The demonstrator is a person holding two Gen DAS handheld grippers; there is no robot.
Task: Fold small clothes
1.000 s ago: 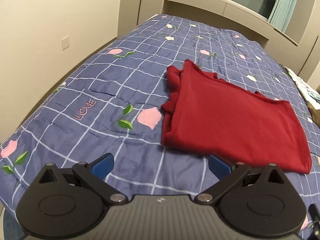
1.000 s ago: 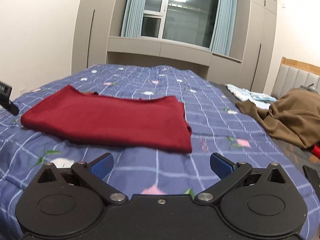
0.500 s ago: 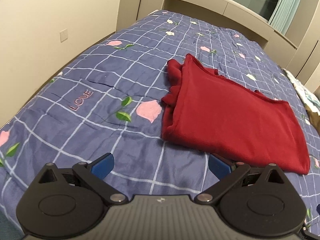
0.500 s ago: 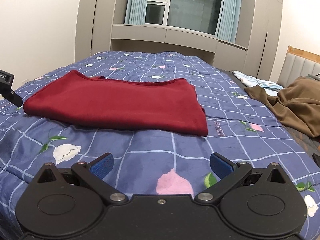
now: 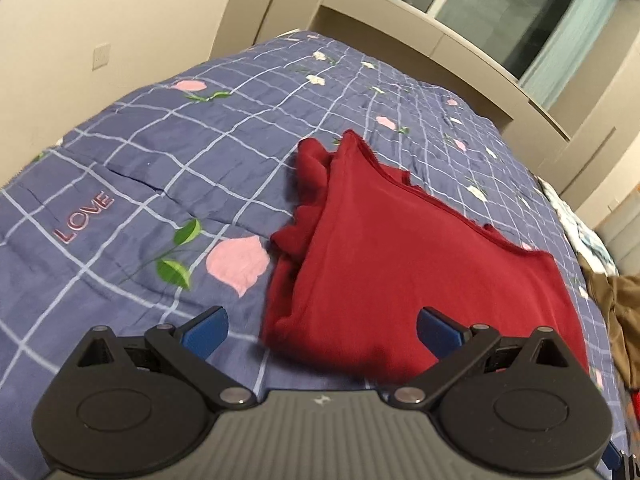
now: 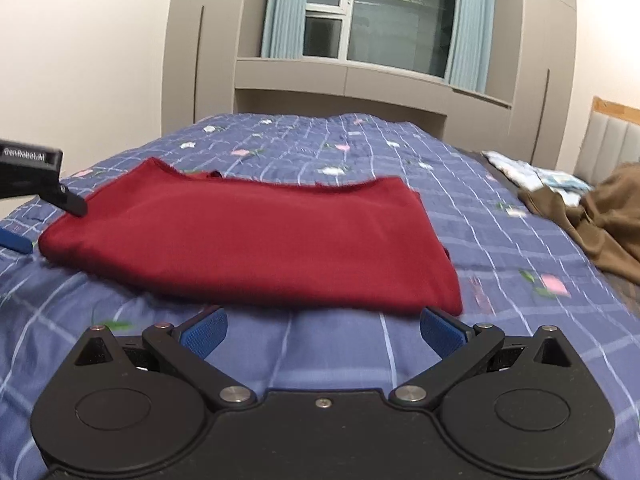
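My left gripper (image 5: pixel 320 328) hangs low over a bed, its blue-padded fingers (image 5: pixel 204 330) spread wide with nothing between them, at the near edge of a folded red garment (image 5: pixel 404 264). The garment fills the centre and right of the left wrist frame, lying flat on a blue checked quilt (image 5: pixel 160 152) printed with pink flowers and the word LOVE at centre left. Its near left corner sits between my two fingers in the frame, though whether the pads touch cloth I cannot tell. Bunched folds of the garment pile along its left edge, toward the middle of the frame.

My right gripper (image 6: pixel 322 328) is likewise parted and empty, its blue pads (image 6: pixel 442 332) poised just short of the red garment's (image 6: pixel 256 240) long near edge, which runs across the middle of the right wrist frame. The left gripper's black body (image 6: pixel 36 176) juts in at the far left of that frame, by the garment's left end. A crumpled brown cloth (image 6: pixel 600 224) lies at the right edge, well apart from the garment, with a pale patterned fabric (image 6: pixel 536 172) beyond it. A window (image 6: pixel 376 12) with light blue curtains occupies the top centre, above grey built-in cabinets
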